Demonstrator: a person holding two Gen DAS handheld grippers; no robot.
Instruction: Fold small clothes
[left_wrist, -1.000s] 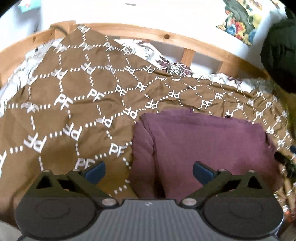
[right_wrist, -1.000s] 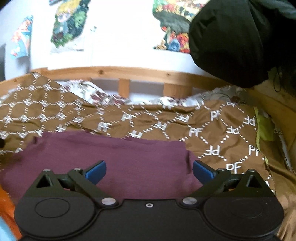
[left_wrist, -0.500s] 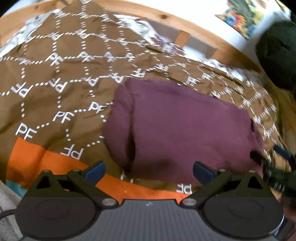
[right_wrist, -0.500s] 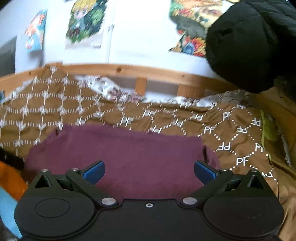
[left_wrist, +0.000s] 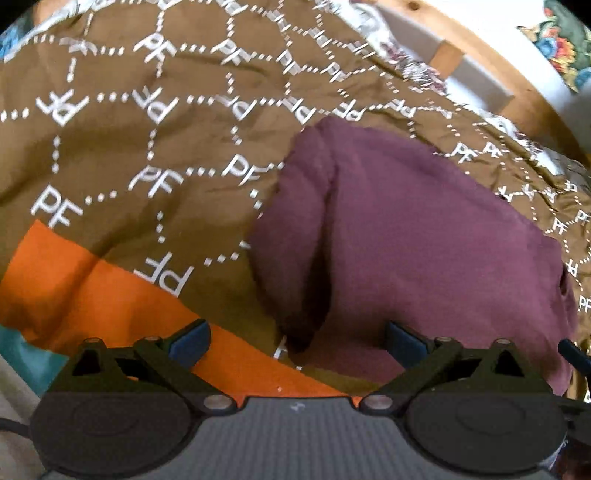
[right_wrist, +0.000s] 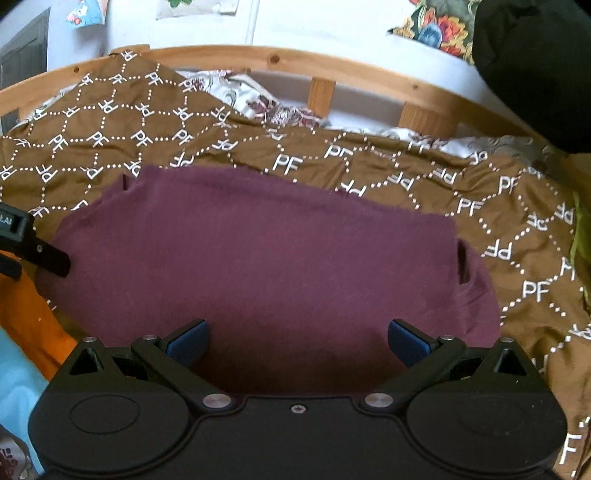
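Note:
A maroon garment (left_wrist: 424, 236) lies folded on the brown patterned bedspread (left_wrist: 122, 129), with a sleeve tucked along its left side. It fills the middle of the right wrist view (right_wrist: 266, 266). My left gripper (left_wrist: 297, 338) is open and empty above the garment's near left corner. My right gripper (right_wrist: 297, 338) is open and empty above the garment's near edge. A fingertip (left_wrist: 574, 356) of the right gripper shows at the right edge of the left wrist view. The left gripper's finger (right_wrist: 44, 254) shows at the left edge of the right wrist view.
An orange cloth (left_wrist: 92, 291) and a light blue one (right_wrist: 18, 380) lie at the near left of the bed. A wooden bed rail (right_wrist: 332, 70) runs along the far side. A black garment (right_wrist: 535, 66) hangs at the upper right.
Both grippers have pulled back and lifted from the garment, staying open. The left view now looks down more steeply and shows the orange cloth.

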